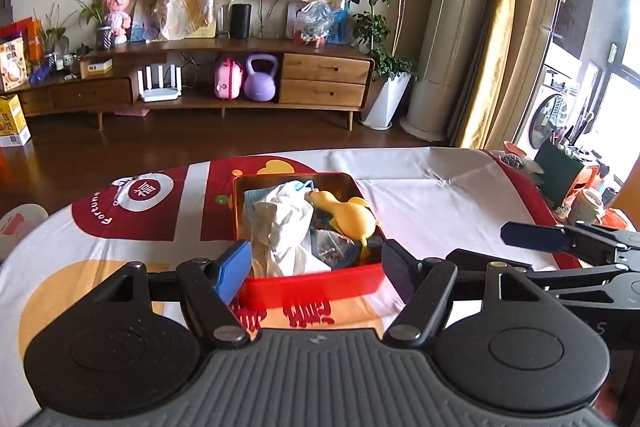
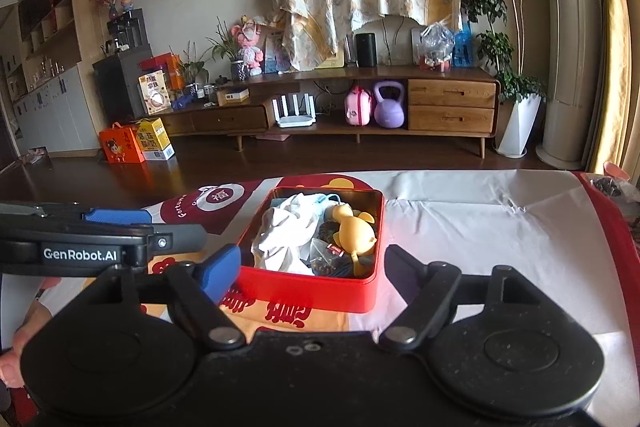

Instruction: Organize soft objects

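- Soft things lie piled in one red tin (image 2: 316,291) on the table (image 2: 460,223), toward its near edge: one white cloth (image 2: 286,235), one yellow rubber chicken (image 2: 354,231), and one pale blue piece, probably a face mask (image 2: 320,199), at the far end.
- Under the chicken sit a clear packet (image 2: 326,255) and some dark items; they are too tangled to count.
- No loose soft thing shows on the printed tablecloth (image 1: 132,223) around the tin, so the gathering looks done or nearly so; no lid is in view, and whether one belongs I cannot say.
- Left gripper (image 1: 316,267) hangs just before the tin's near wall, its jaws spread wide and holding nothing.
- Right gripper (image 2: 310,271) hangs beside it, jaws equally wide apart and empty, with the tin between and beyond the fingers (image 2: 218,273), untouched.
- Count: one tin, two grippers, three clear soft items.
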`<state>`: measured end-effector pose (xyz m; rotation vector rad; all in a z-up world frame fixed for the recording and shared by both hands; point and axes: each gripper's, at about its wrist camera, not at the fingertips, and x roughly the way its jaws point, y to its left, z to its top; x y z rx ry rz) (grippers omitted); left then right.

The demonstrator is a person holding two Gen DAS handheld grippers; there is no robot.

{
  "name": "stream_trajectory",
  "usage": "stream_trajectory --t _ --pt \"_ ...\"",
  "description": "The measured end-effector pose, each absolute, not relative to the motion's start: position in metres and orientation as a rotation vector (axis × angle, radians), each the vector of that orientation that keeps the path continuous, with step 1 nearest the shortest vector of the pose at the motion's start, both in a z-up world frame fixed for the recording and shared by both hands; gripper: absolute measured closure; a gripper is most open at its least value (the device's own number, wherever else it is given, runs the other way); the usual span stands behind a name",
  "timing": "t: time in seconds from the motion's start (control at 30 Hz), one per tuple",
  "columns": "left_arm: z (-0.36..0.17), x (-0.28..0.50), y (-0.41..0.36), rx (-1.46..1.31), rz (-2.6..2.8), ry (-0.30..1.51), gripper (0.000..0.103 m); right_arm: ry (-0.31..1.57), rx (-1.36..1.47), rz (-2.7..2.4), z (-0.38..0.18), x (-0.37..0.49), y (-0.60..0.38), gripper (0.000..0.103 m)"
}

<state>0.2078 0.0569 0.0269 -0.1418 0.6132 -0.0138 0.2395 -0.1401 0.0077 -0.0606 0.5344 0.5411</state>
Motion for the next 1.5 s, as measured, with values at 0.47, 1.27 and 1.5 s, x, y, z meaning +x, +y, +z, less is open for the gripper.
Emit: stream_trajectory --t 0.47,1.27,1.5 --pt "0.025 0.144 0.042 -0.108 -0.017 0.556 0.02 0.458 -0.067 0.562 0.005 0.188 -0.157 0.0" --pt "0.02 0.095 0.048 -0.198 0.074 0.557 0.0 0.449 0.003 0.553 -0.003 0.159 -0.171 0.0" --pt "0.022 0.088 0.045 -0.194 0.065 0.543 0.0 0.448 0.002 0.547 -0.002 0.159 -0.171 0.0"
